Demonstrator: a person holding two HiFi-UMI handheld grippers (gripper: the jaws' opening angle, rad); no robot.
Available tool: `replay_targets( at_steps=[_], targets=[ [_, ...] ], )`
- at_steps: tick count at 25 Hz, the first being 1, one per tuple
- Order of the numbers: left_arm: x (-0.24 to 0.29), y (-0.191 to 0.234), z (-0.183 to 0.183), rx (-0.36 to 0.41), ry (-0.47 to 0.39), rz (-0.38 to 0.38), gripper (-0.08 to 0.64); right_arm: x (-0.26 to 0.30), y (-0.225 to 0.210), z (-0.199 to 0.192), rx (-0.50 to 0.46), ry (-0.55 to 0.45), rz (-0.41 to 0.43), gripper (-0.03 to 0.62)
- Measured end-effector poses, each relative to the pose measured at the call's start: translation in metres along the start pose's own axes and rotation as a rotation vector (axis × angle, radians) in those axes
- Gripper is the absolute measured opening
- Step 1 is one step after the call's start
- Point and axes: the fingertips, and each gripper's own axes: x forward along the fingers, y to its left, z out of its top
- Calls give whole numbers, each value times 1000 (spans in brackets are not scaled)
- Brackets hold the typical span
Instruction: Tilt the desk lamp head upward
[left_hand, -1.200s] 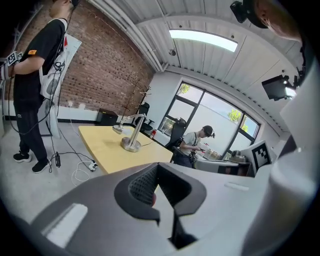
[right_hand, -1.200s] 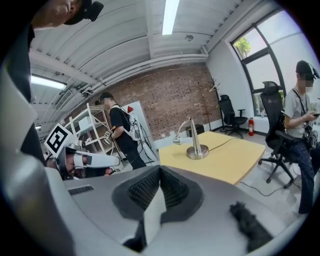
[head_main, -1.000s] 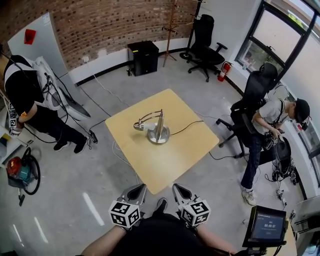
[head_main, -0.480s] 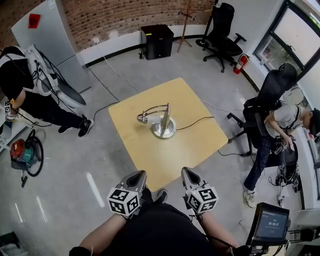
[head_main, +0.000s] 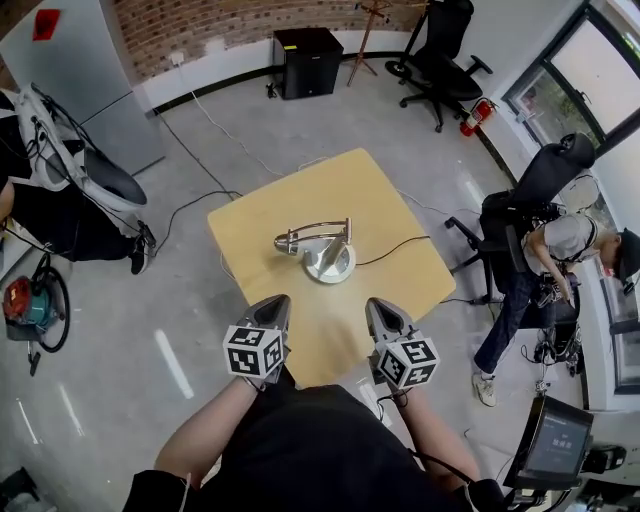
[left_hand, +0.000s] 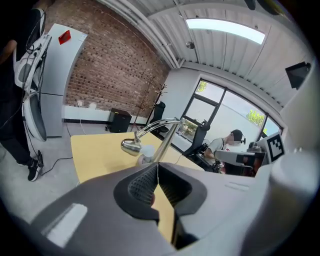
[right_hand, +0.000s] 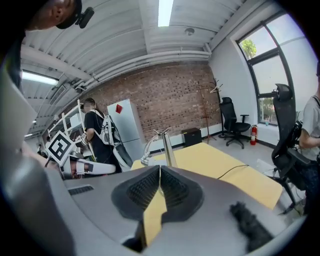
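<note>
Lamp head (head_main: 288, 241), hanging low at the end of its curved arm, over the middle of the yellow table (head_main: 390, 190); its round base (head_main: 330, 263) stands just beside it, and a cable (head_main: 395, 247) trails off toward the table's right edge. Nothing of the tilt looks done. Left gripper (head_main: 274, 306) and right gripper (head_main: 380, 310) hover at the near edge, apart from the lamp, jaws of both pressed together on nothing; approach, grasp and upward tilt all remain
</note>
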Motion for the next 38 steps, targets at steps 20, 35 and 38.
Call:
replay_targets(
  at_steps=[20, 35, 38],
  targets=[
    [142, 61, 26, -443, -20, 82, 399, 141, -36, 9, -116, 61, 1, 158],
    [139, 84, 27, -520, -74, 108, 308, 161, -23, 5, -214, 102, 53, 153],
    [133, 87, 33, -477, -80, 120, 308, 162, -23, 5, -241, 116, 65, 140]
  ],
)
